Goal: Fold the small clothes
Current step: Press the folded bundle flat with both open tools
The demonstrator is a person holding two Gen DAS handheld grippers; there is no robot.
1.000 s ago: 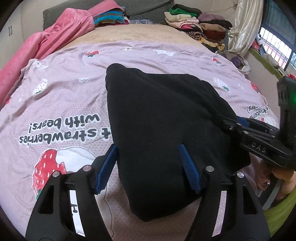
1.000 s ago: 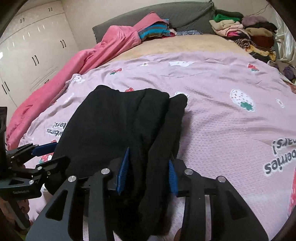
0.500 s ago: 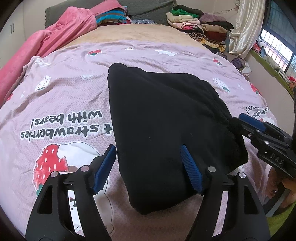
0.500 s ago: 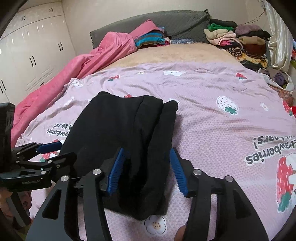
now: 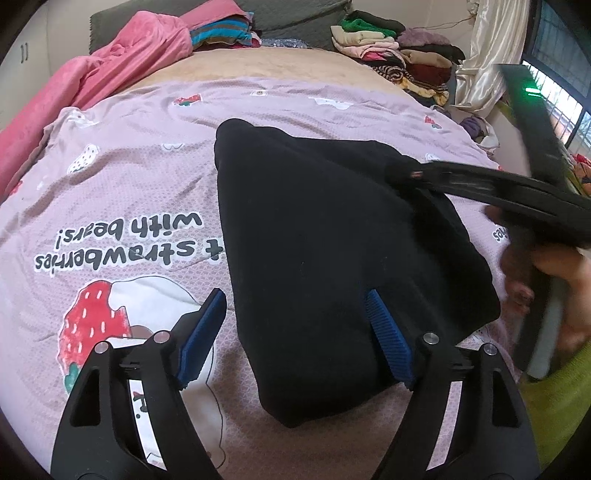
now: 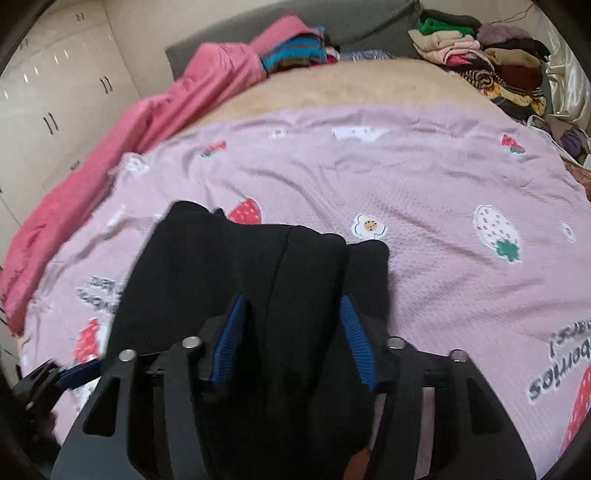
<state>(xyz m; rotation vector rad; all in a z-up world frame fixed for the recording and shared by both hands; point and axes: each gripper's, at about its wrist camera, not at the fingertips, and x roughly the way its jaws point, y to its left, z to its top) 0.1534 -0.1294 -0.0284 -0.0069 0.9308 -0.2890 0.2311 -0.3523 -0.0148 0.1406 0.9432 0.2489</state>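
Observation:
A folded black garment (image 5: 332,236) lies on the pink strawberry bedspread (image 5: 122,184). My left gripper (image 5: 295,299) hovers at its near left edge with its jaws opening. One pad is over the bedspread and the other over the cloth, and neither presses on it. My right gripper (image 6: 291,301) is closing over a lengthwise fold of the garment (image 6: 306,266), and black cloth fills the gap between its blue pads. In the left wrist view the right gripper (image 5: 406,172) reaches blurred across the garment's far right corner, held by a person's hand (image 5: 557,280).
A pink blanket (image 5: 122,62) is heaped along the bed's far left. Striped clothes (image 5: 221,33) and a stack of folded clothes (image 5: 399,55) sit at the headboard end. Curtain and window (image 5: 484,66) are at the right, and wardrobe doors (image 6: 55,92) at the left.
The right gripper opened, moved forward along the garment towards its far end, and its jaws narrowed again around the fold. The left gripper stayed in place and its jaws widened a little.

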